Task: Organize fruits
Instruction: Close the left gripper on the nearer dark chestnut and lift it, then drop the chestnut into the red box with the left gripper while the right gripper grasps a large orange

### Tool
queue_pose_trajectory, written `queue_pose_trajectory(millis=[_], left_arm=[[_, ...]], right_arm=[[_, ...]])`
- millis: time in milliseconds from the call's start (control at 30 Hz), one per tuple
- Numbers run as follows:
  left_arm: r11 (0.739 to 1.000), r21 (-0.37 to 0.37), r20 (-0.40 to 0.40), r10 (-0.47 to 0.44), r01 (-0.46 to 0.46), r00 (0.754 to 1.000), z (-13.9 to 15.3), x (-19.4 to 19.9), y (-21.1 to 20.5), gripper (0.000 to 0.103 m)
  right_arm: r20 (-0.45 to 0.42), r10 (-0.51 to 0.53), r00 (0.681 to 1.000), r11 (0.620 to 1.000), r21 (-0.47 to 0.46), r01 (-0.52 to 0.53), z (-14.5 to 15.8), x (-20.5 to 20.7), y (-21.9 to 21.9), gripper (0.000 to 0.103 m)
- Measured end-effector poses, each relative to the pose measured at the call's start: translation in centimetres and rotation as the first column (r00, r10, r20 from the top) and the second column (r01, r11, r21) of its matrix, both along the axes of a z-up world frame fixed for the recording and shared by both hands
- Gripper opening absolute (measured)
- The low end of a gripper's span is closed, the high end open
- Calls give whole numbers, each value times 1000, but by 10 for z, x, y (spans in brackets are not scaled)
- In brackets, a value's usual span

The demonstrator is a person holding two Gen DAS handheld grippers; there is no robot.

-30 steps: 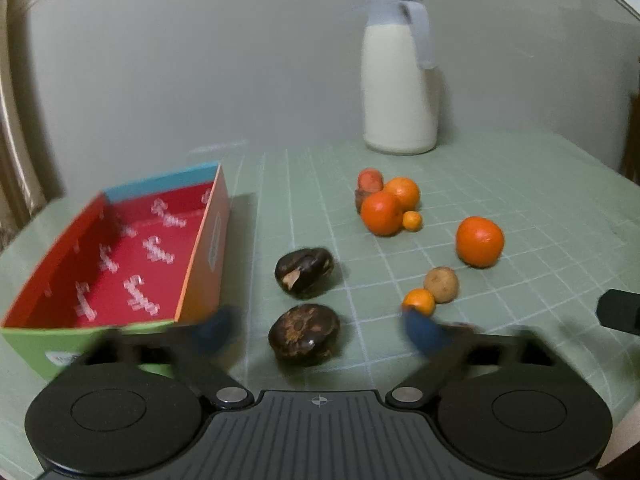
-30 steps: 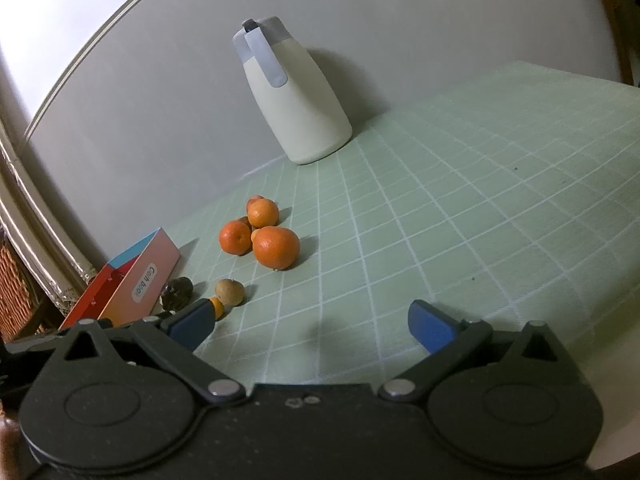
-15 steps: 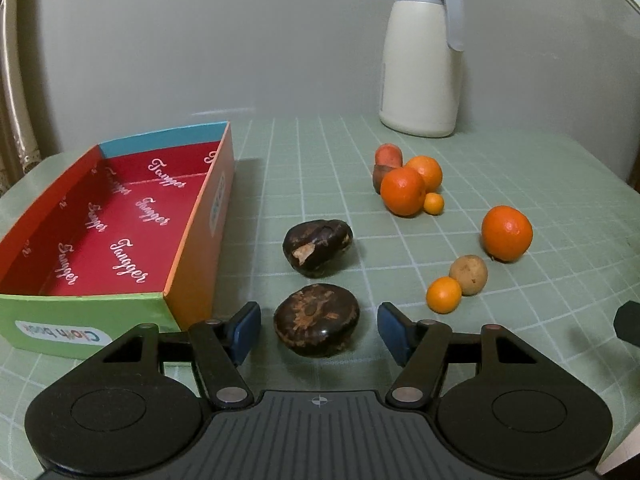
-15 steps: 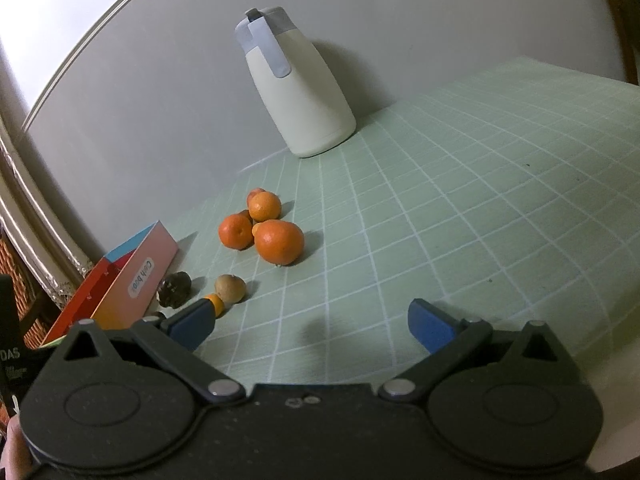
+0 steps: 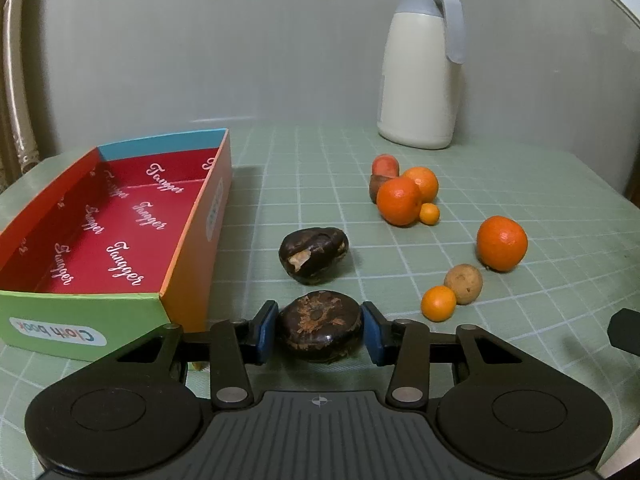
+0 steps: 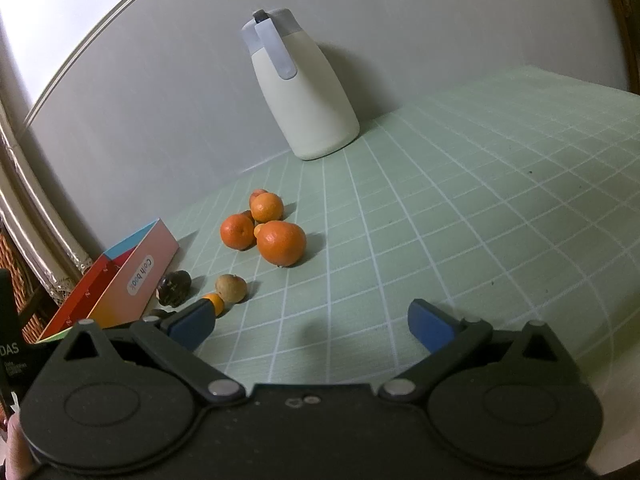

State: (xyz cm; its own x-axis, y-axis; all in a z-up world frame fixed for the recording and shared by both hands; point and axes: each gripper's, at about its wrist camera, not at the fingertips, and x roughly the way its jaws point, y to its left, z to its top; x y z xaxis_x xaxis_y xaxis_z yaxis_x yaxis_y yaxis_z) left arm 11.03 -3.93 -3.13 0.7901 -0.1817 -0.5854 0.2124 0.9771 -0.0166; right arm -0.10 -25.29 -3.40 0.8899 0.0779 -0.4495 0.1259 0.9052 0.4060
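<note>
the left tongs (image 5: 319, 330) point forward and slightly down over a pale green tablecloth with a white grid (image 5: 540, 200). their blue pads have just been closing and now press both sides of a dark brown, wrinkled, rounded fruit (image 5: 320, 325) that sits on the cloth between them. just beyond it lies a second dark wrinkled fruit with a pale torn patch (image 5: 313, 255). to the left of these tongs, close beside them, stands an open cardboard box with a red printed inside, green front and orange side (image 5: 188, 272). ahead and to the right lie a small smooth orange fruit (image 5: 438, 303) touching a dull tan round fruit (image 5: 463, 284), a larger glossy orange (image 5: 501, 243), and a cluster of oranges (image 5: 399, 201). a cream jug with a grey lid and handle (image 5: 420, 76) stands far ahead by the wall.

the right tongs (image 6: 312, 326) tilt gently down above bare cloth, blue pads wide apart with nothing between them; the fruits lie ahead to their left.
</note>
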Motion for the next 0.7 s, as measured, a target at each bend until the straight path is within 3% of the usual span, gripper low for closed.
queue_pose_trajectory(millis=[233, 400, 533, 700], left_arm=[[1000, -9, 14, -22, 22, 1000, 2, -4, -2, 44], [1000, 19, 92, -20, 18, 996, 16, -13, -2, 44], [999, 36, 164, 13, -19, 986, 31, -17, 9, 44], [990, 31, 208, 128, -137, 970, 49, -8, 45, 44]], right_arm=[[11, -1, 1000, 1000, -16, 1, 1, -2, 1, 103], [29, 1, 1000, 1000, -20, 0, 3, -1, 4, 103], [30, 16, 999, 999, -33, -14, 4, 1, 10, 103], [38, 39, 999, 998, -53, -37, 5, 4, 20, 103]])
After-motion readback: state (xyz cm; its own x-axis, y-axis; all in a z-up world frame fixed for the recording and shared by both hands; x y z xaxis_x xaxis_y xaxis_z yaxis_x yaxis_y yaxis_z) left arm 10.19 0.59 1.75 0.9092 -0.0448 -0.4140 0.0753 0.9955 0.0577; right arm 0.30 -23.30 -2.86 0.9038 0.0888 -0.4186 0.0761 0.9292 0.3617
